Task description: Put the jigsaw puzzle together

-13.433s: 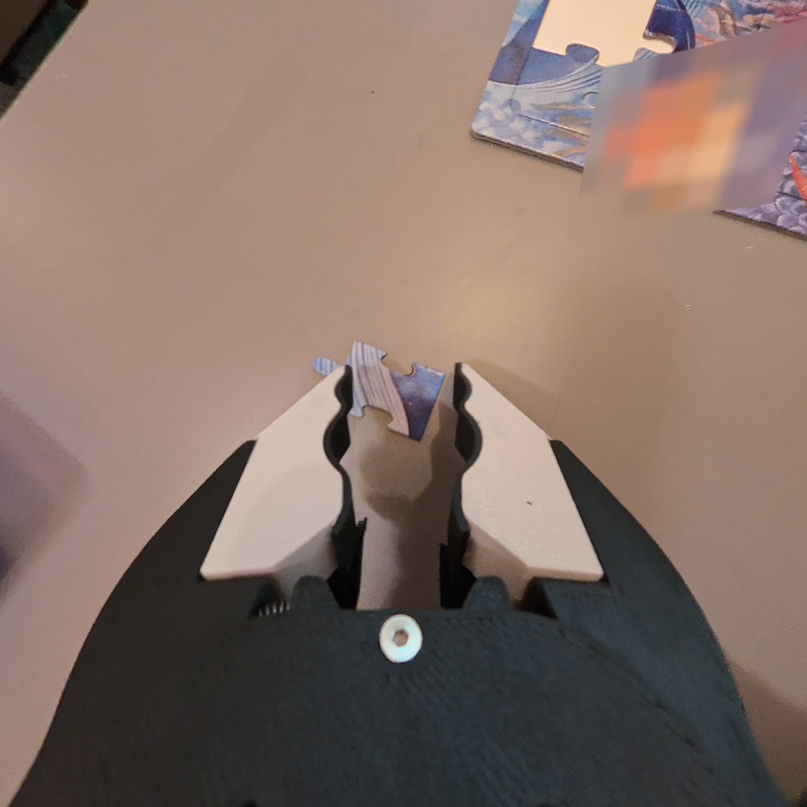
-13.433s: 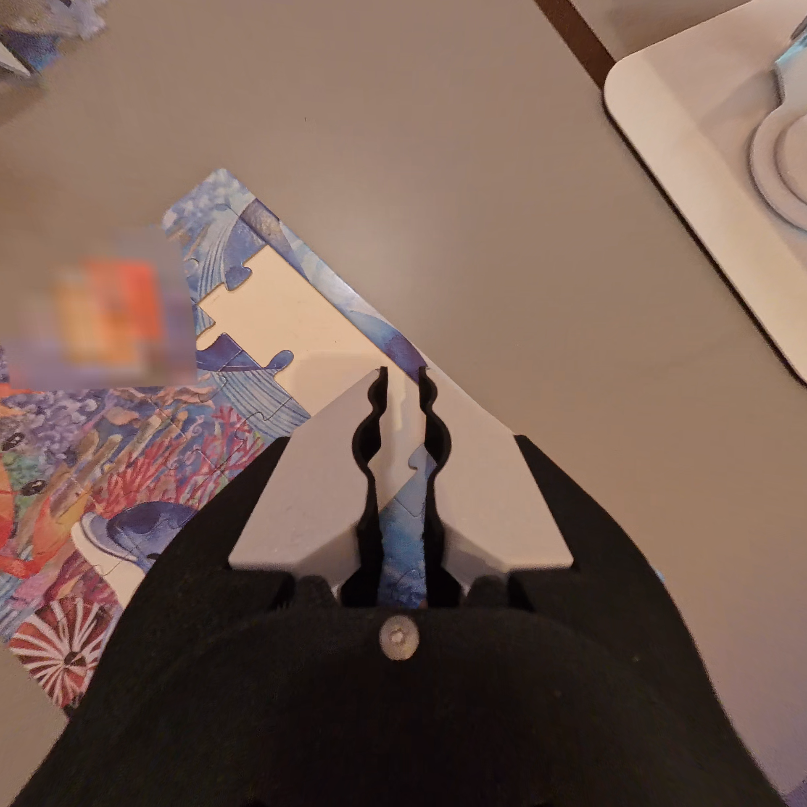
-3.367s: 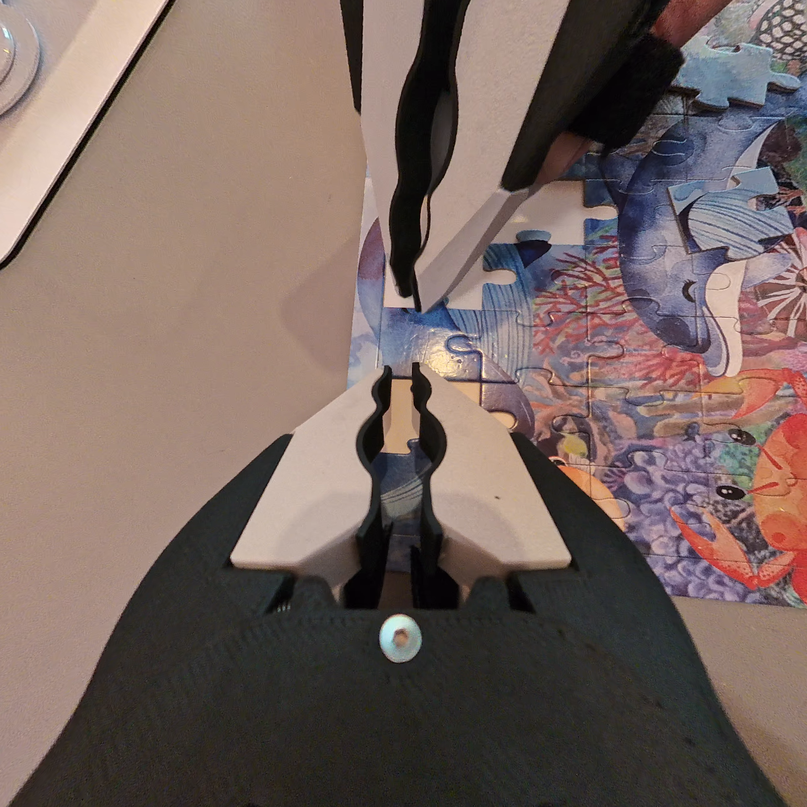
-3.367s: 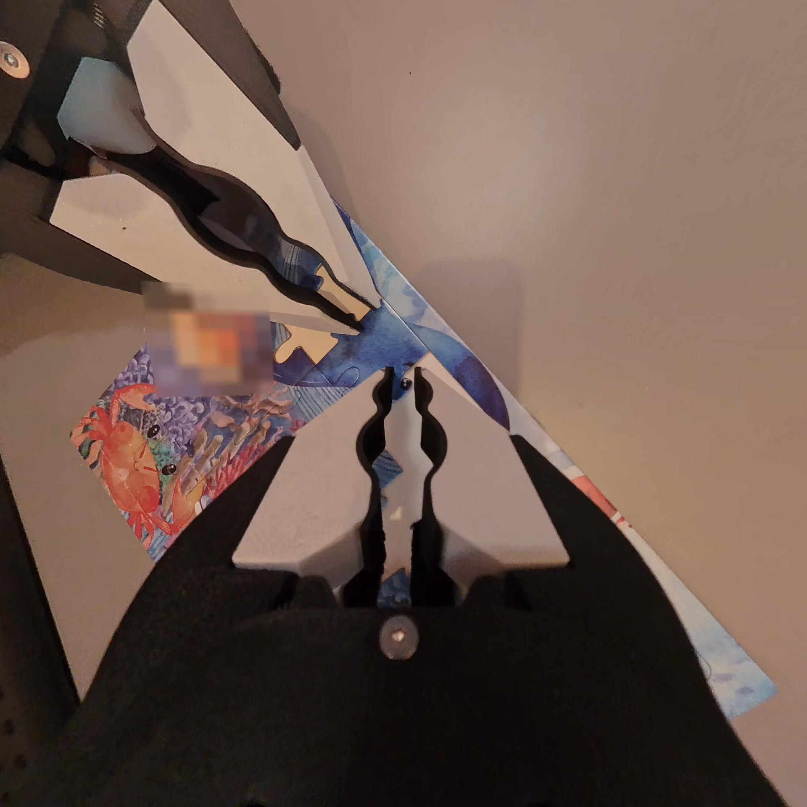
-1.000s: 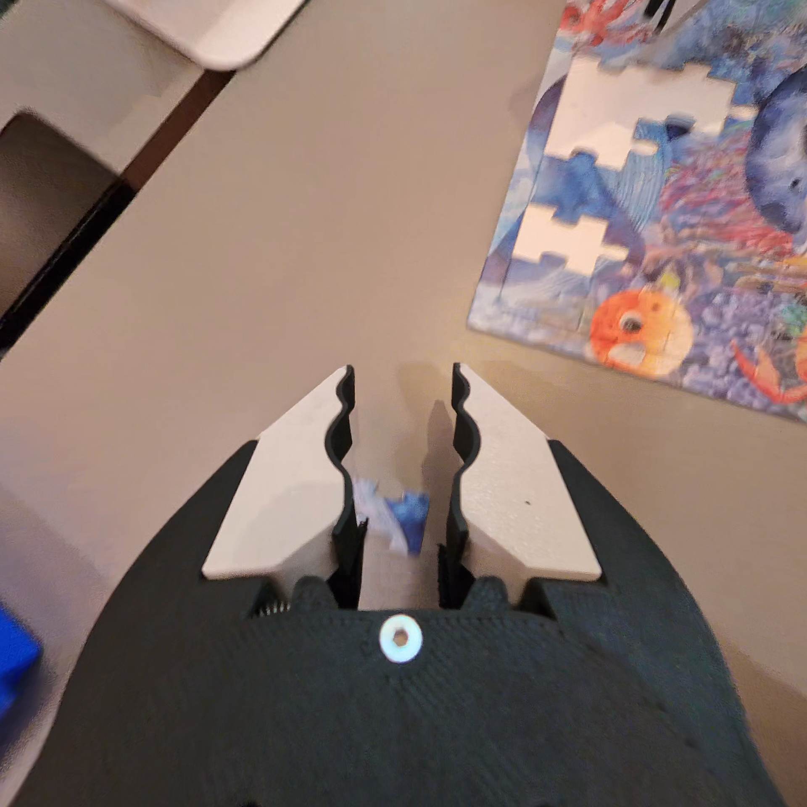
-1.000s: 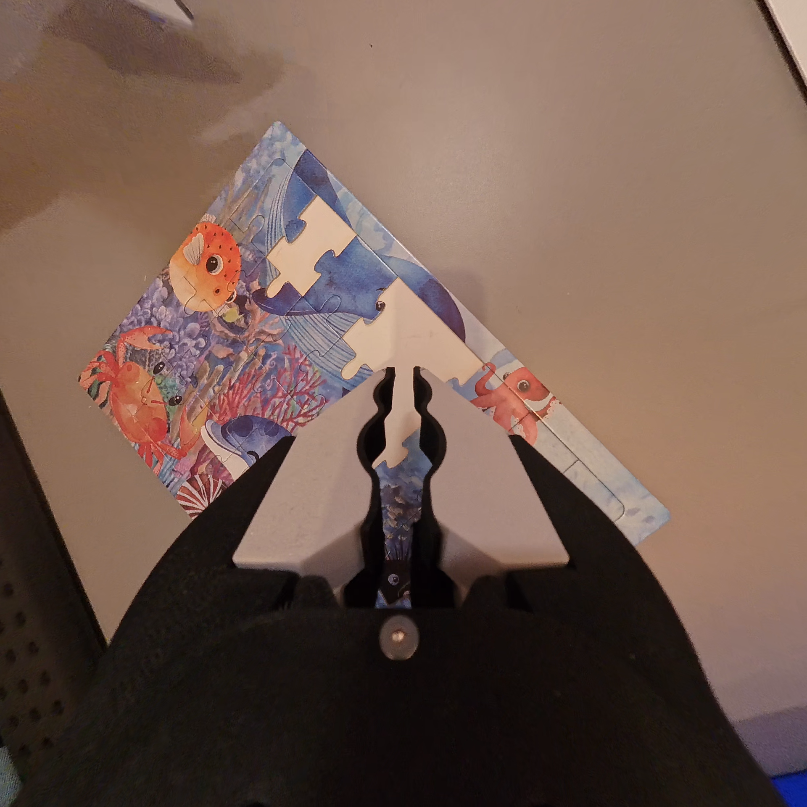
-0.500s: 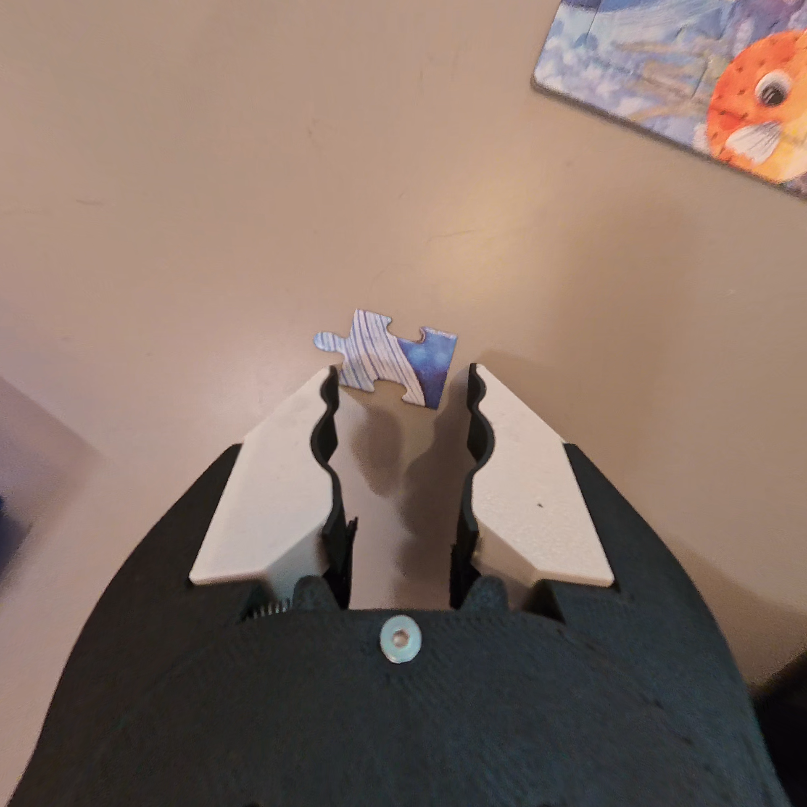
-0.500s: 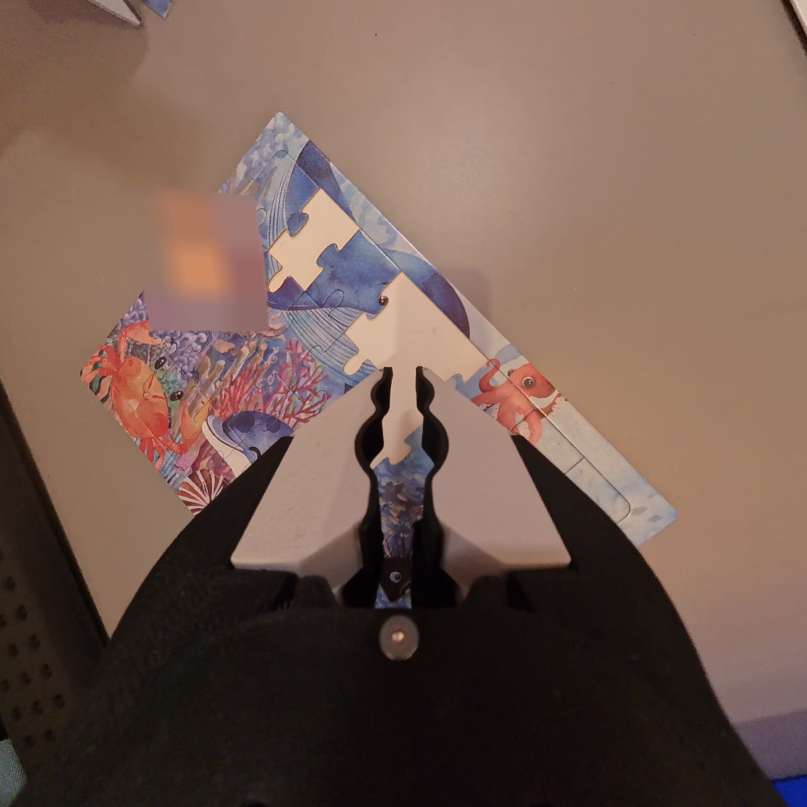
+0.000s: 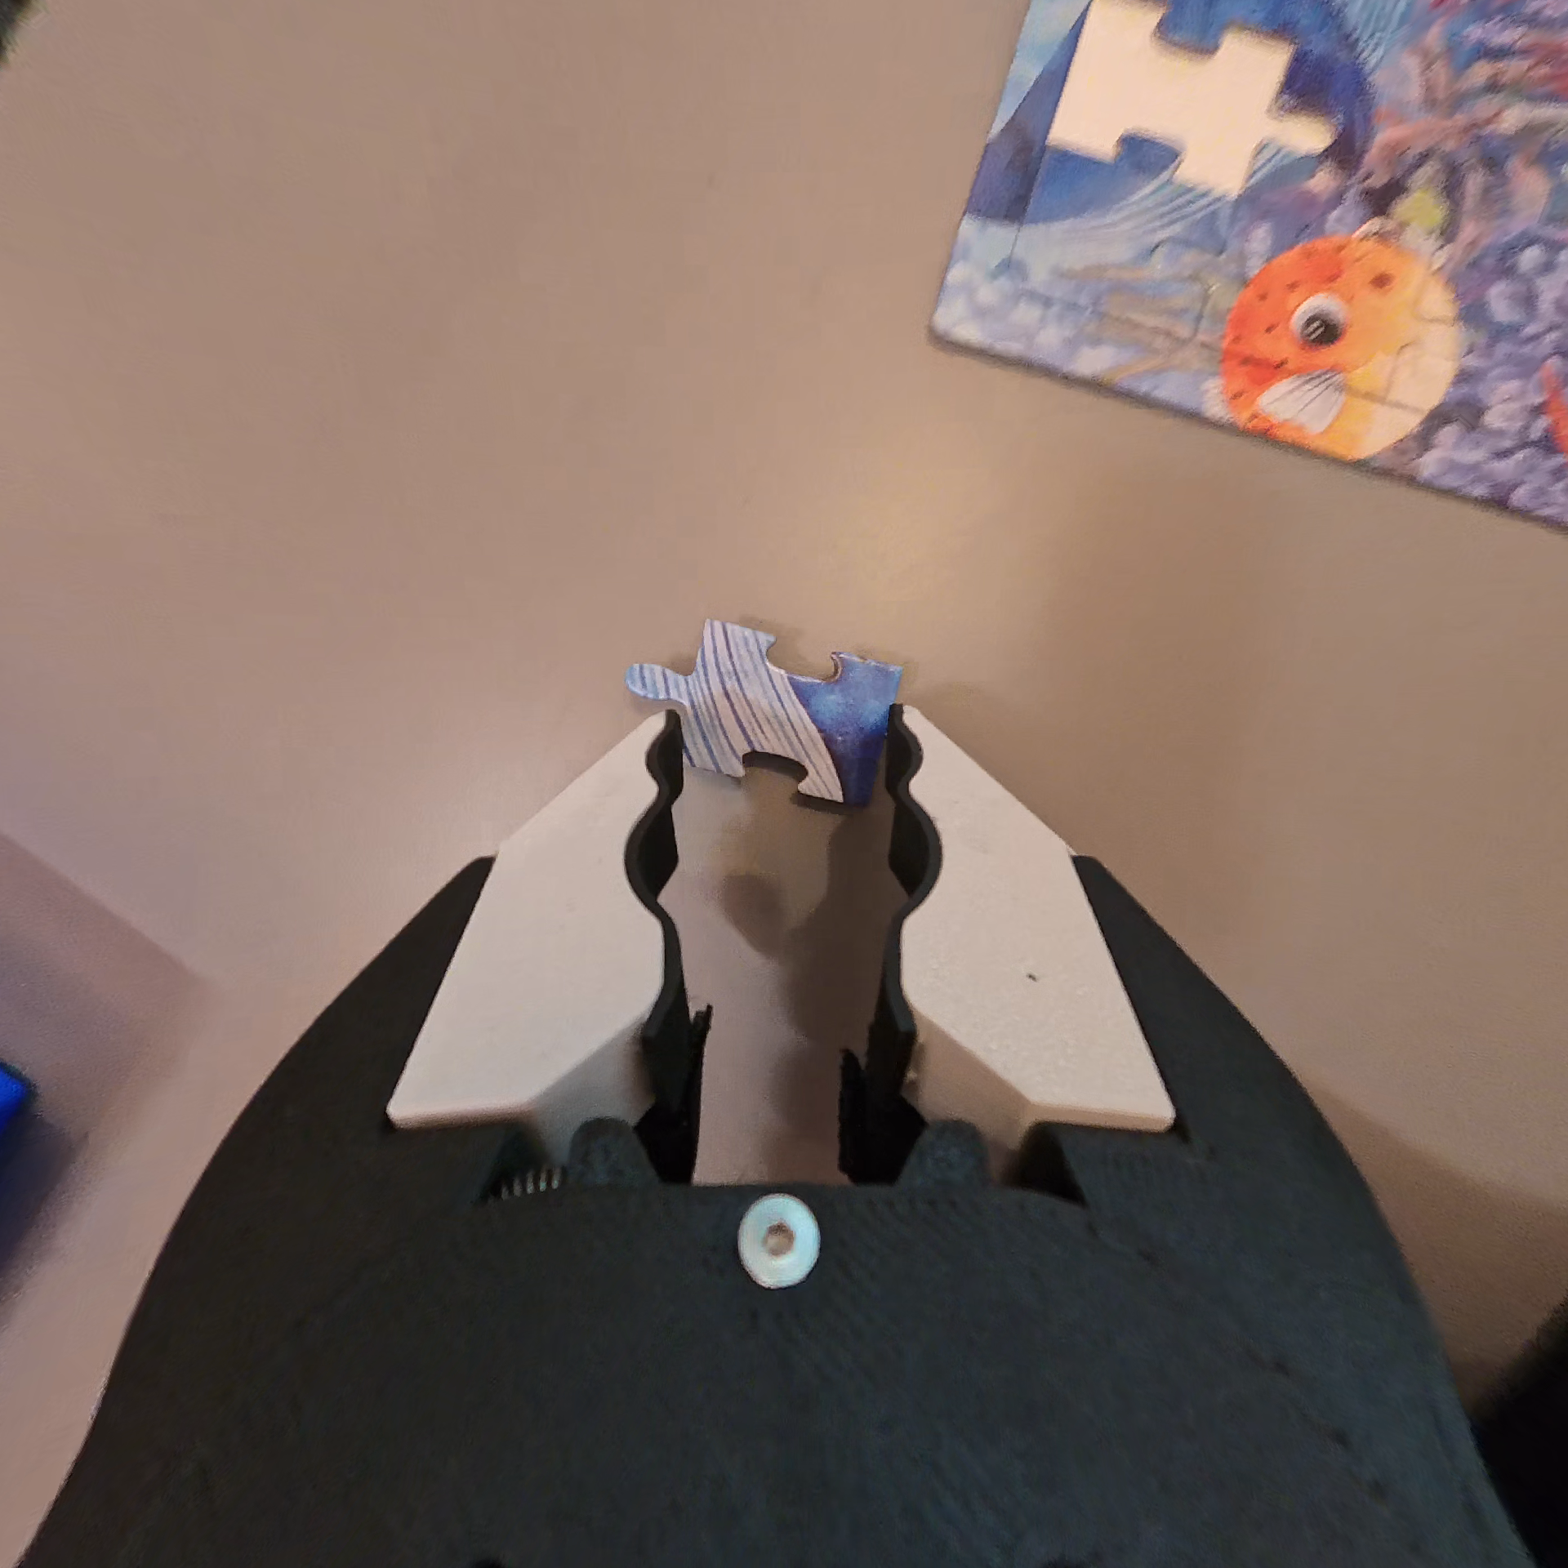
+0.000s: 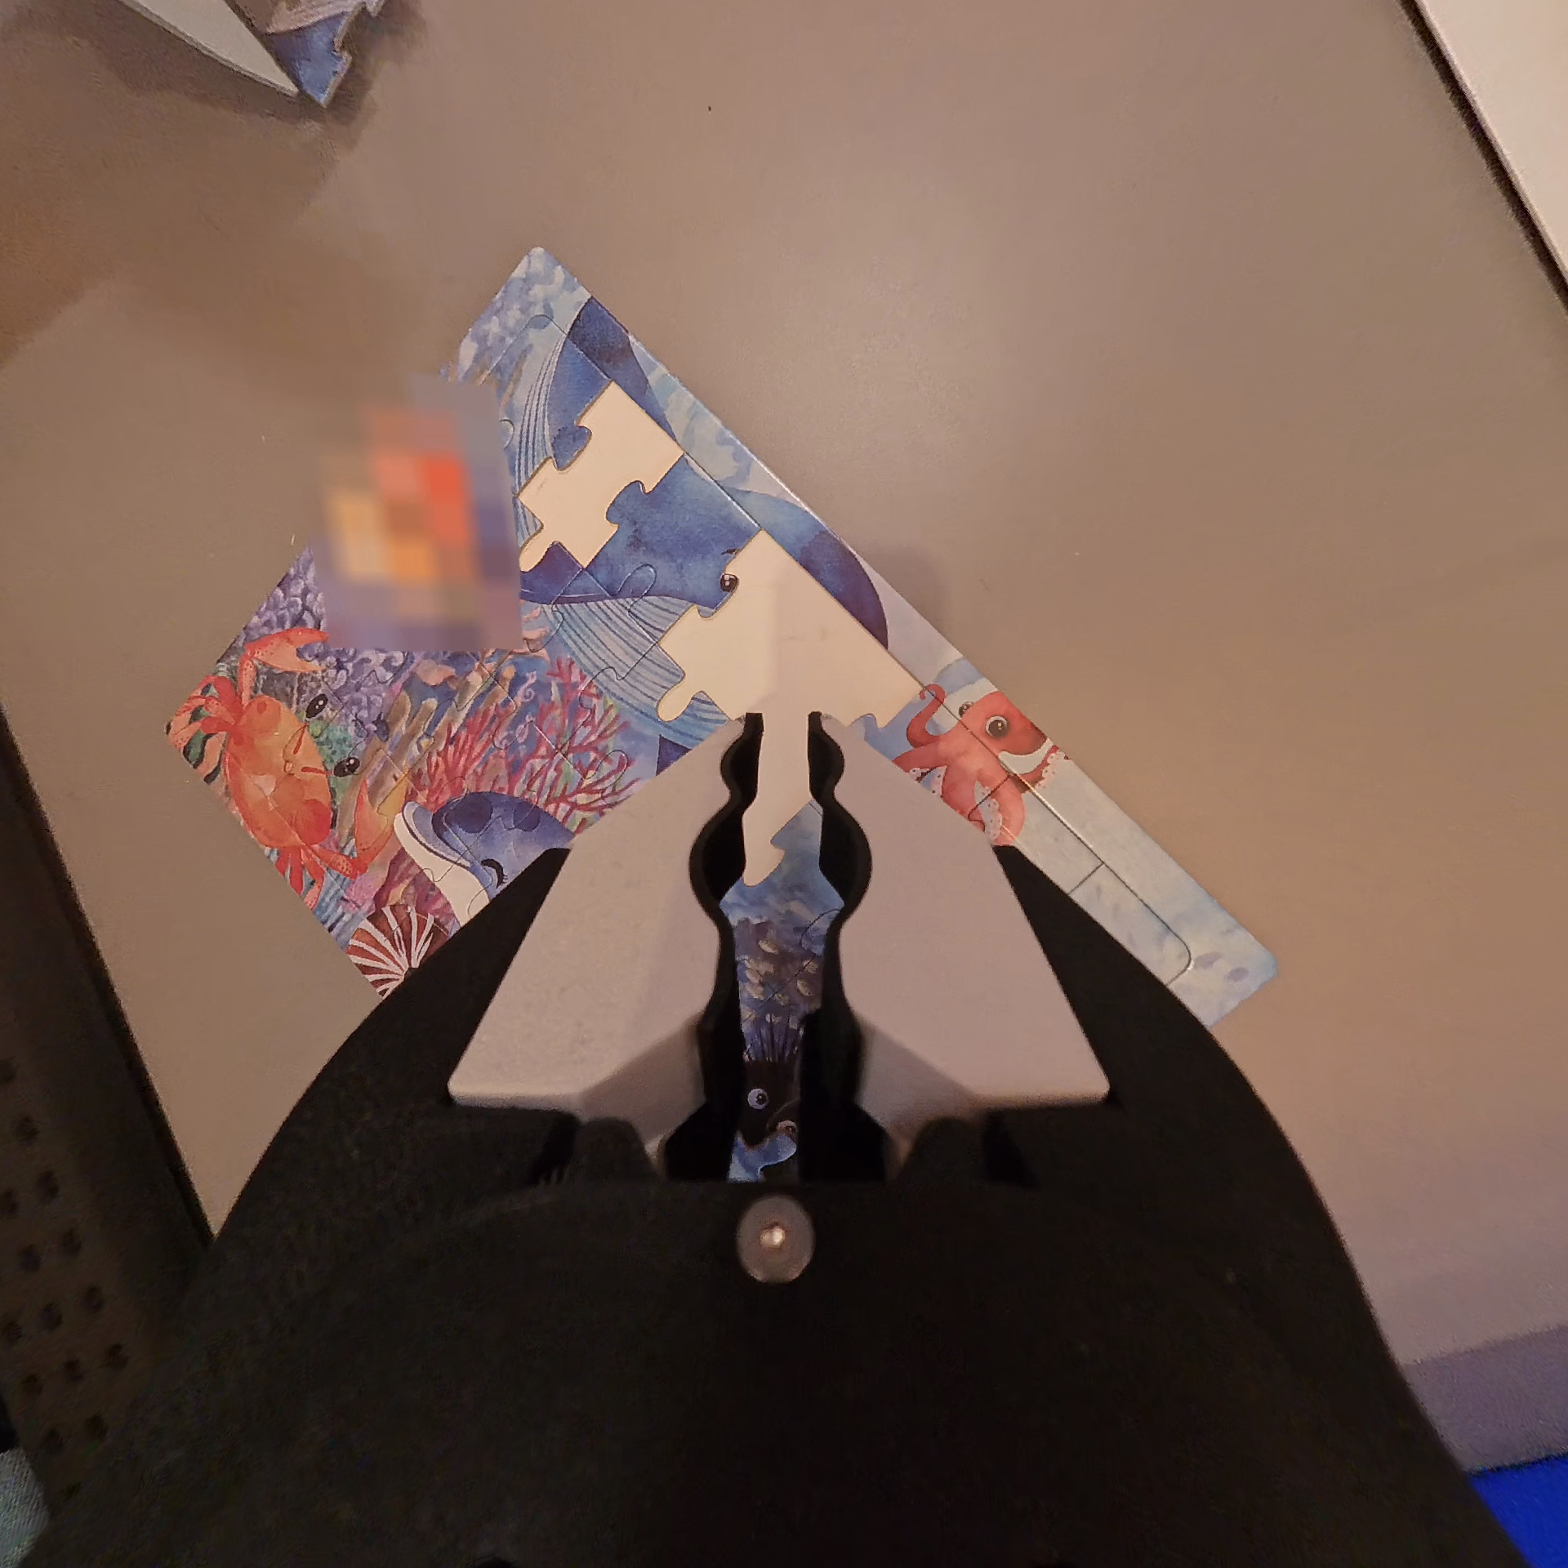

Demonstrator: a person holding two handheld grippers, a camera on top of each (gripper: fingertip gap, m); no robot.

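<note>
Between the fingertips of the left gripper (image 9: 782, 721) lies a loose puzzle piece (image 9: 768, 711), striped pale blue on its left and dark blue on its right, resting on the beige table (image 9: 424, 356). The jaws stand spread, one tip at each end of the piece, so its long axis runs left to right across the gap. Whether the pads already touch its edges cannot be told; the right tip appears to sit against it. The piece pokes out just beyond the tips, on their far side.

The assembled puzzle (image 9: 1324, 280) lies well apart, at far right, with a bare hole (image 9: 1179, 110) near its corner.

The right gripper (image 10: 784, 721) hovers over the puzzle, fingers nearly pressed together and holding nothing. A second and larger hole (image 10: 798, 653) lies at its tips.

Judgement: the left gripper is the nearer, and a squeeze along the long axis is the next move.
</note>
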